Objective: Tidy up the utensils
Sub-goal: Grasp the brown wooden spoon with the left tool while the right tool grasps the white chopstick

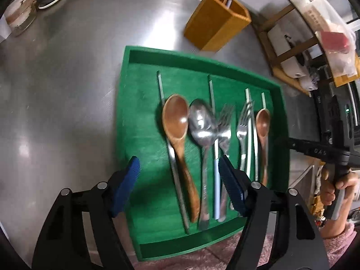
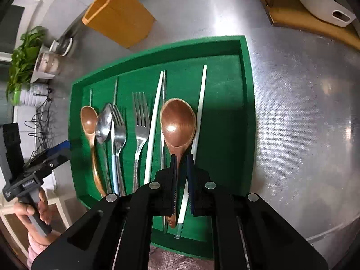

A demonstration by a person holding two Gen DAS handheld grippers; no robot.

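A green tray (image 1: 126,112) on the steel counter (image 1: 67,90) holds all the cutlery, handles toward its near edge. From the tray's left edge lie a left wooden spoon (image 1: 175,121), a metal spoon (image 1: 202,123), a blue-handled fork (image 1: 225,130) and a plain fork (image 1: 241,130). Then come a white chopstick (image 2: 153,121) and the right wooden spoon (image 2: 177,121), with a second white chopstick (image 2: 200,112) against its right side.

The step in hand looks like a pick-up, with the right wooden spoon as the piece being sorted. The left gripper (image 1: 178,171) hovers over the near edge above the leftmost handles. Its jaws are spread wide and hold nothing. The person's left hand (image 2: 33,209) holds it out level from the tray's left edge.

The right gripper (image 2: 181,171) reaches in over the near edge, pointing along the handles. Its jaws are pressed close on the neck of the right wooden spoon just behind the bowl. The second white chopstick runs through the same gap further back, so I cannot tell whether it is caught too.

The next move probably calls for a straight lift that leaves that chopstick behind. The carry would likely go to the orange utensil holder (image 1: 216,20) beyond the tray's far edge, though the destination is only a guess
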